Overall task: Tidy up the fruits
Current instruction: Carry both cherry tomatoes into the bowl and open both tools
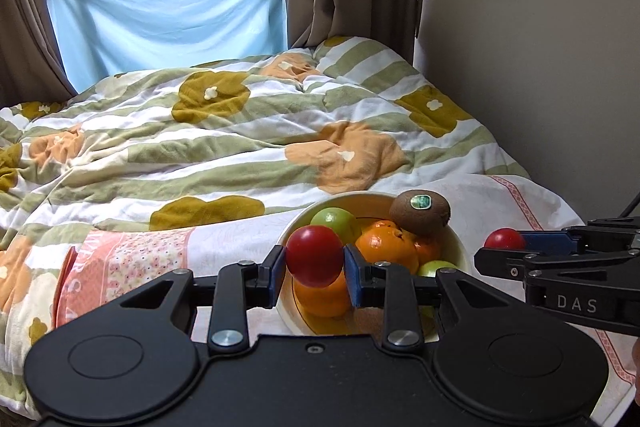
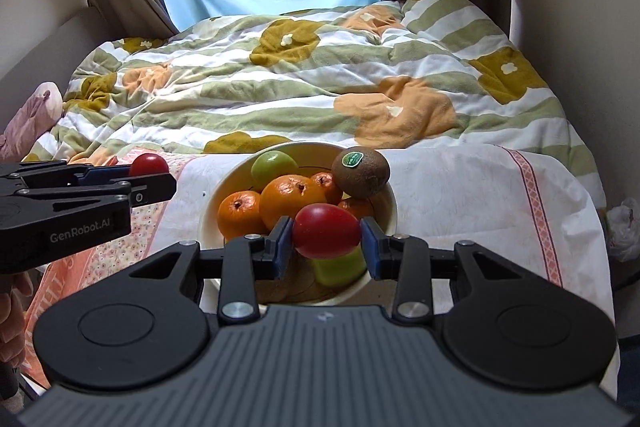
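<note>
A cream bowl [image 1: 456,247] [image 2: 208,223] stands on the bed's near end. It holds several oranges [image 1: 384,247] [image 2: 290,197], green fruits [image 1: 336,221] [image 2: 274,165] and a brown kiwi [image 1: 420,213] [image 2: 360,173] with a sticker on the far rim. My left gripper [image 1: 315,261] is shut on a red fruit [image 1: 315,255] above the bowl's near left side; it also shows at the left of the right wrist view [image 2: 150,167]. My right gripper [image 2: 326,237] is shut on another red fruit [image 2: 326,231] above the bowl's near side; it shows in the left wrist view [image 1: 504,241].
A rumpled flowered quilt [image 1: 240,147] [image 2: 320,87] covers the bed behind the bowl. A white and pink cloth [image 1: 224,239] [image 2: 460,195] lies under the bowl. A wall [image 1: 540,47] runs along the right; curtains and a window stand behind. A pink soft item [image 2: 36,115] lies at far left.
</note>
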A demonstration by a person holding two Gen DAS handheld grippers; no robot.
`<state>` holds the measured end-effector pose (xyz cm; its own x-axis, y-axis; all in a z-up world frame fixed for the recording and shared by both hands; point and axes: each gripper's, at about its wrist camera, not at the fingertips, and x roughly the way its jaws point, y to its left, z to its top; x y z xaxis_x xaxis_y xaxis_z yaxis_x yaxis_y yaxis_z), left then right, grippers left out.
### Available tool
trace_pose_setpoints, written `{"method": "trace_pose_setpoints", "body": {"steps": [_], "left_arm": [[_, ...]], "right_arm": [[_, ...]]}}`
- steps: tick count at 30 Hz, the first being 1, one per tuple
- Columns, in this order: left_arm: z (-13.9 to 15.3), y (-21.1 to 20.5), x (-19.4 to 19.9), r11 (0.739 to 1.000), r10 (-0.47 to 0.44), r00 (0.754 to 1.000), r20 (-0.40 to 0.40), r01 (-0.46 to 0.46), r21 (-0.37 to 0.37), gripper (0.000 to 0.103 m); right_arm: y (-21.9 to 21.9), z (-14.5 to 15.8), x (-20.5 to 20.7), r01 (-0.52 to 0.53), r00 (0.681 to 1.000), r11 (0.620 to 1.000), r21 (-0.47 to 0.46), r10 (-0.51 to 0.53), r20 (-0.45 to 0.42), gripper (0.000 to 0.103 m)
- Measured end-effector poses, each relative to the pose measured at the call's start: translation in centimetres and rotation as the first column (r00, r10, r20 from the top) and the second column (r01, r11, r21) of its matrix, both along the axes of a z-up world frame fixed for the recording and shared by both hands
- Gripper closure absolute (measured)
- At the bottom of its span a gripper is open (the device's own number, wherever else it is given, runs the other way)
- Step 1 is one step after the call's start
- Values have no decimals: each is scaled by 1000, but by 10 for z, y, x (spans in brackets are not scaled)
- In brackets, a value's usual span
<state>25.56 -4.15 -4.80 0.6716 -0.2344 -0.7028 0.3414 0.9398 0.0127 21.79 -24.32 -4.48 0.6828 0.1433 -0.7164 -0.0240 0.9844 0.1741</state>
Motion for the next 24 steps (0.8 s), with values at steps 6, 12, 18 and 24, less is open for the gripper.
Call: {"method": "trace_pose_setpoints", "body": {"steps": [6,12,18,24], "left_arm": [[-27,-14,45,999,26,999,-46,-24,46,68],[-53,-20,70,996,31,994,-108,-22,83,68],[-55,-19,71,995,52,993,-109,-42,86,22],[-40,-12,59,997,60,995,-79,-56,59,6]], "right_arm": [[-13,-20,34,-37,998,999,21,37,-41,52],[-23,-36,55,-54,995,998,41,57,-78,52],[-27,-43,62,-61,993,996,59,66,-100,52],[-31,-41,61,-54,993,997,62,60,-103,52]]}}
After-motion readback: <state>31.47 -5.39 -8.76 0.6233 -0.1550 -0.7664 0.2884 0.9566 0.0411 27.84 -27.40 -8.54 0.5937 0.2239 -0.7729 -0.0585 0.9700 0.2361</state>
